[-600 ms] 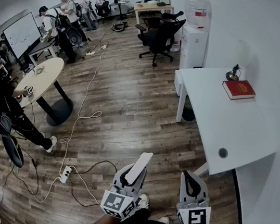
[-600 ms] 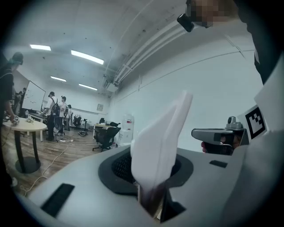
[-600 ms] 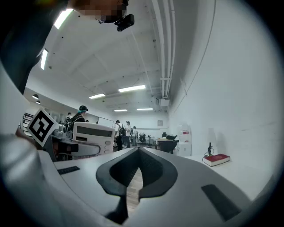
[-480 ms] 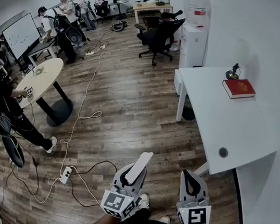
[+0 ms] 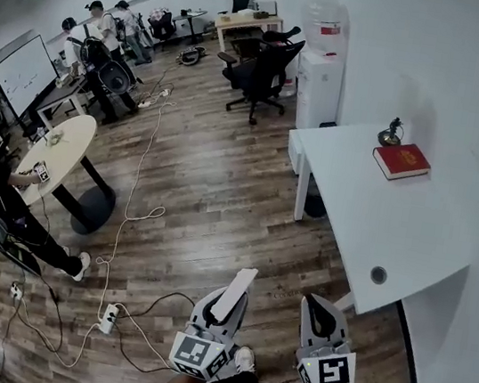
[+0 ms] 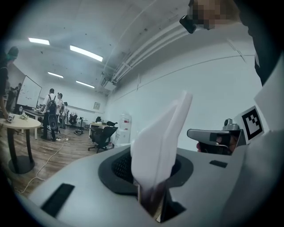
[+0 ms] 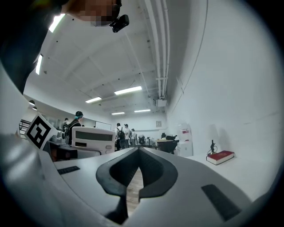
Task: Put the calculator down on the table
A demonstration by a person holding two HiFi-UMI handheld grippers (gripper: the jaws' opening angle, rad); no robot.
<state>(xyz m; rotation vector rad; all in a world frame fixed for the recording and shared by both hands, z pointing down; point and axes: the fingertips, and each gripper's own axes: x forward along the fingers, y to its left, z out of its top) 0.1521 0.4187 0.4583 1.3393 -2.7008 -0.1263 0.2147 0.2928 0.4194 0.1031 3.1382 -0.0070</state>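
Note:
A white calculator stands on edge between the jaws of my left gripper, which is shut on its lower end. In the left gripper view the calculator rises slanting out of the left gripper. The right gripper view catches its display face at the left. My right gripper sits beside the left one, shut, with nothing in it; its jaw tips meet. Both grippers hover over the wooden floor, short of the white table ahead on the right.
A red book and a small dark ornament lie at the table's far end, and a cable hole near its front corner. Cables and a power strip lie on the floor at left. Office chairs, a round table and people stand farther off.
The head view has shifted a little, so the table and room sit slightly lower-left in the frame. Both grippers keep the same pose, the calculator still in the left one.

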